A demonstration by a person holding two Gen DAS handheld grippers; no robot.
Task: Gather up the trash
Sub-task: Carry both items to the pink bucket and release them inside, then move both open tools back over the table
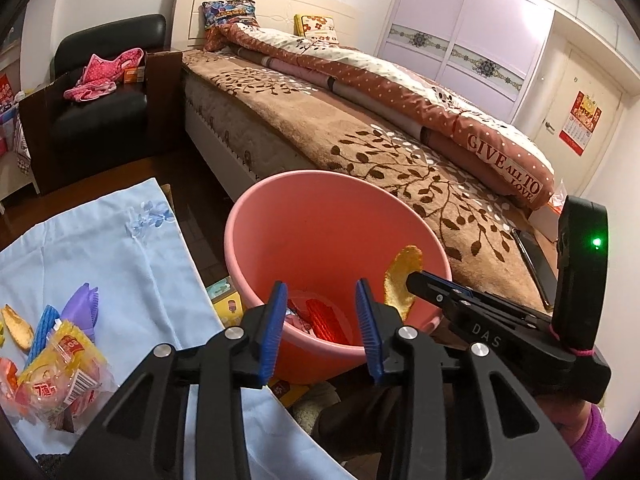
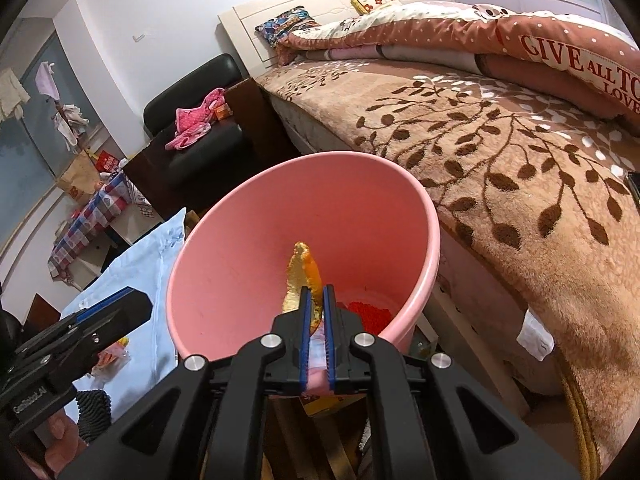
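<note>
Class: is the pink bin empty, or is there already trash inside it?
Not empty: the pink bin holds red netting and wrappers at its bottom.

Home bedroom; bed point(image 1: 360, 140), wardrobe point(image 1: 460, 32)

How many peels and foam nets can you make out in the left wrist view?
Peels: 2, one peel in the right gripper, one peel on the cloth.
Foam nets: 3, blue net, purple net, red net in the bin.
Total: 5

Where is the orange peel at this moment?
The orange peel is pinched in the right tool, held over the open mouth of the pink bucket beside the bed; the left wrist view shows it at the bucket's right rim.
</note>
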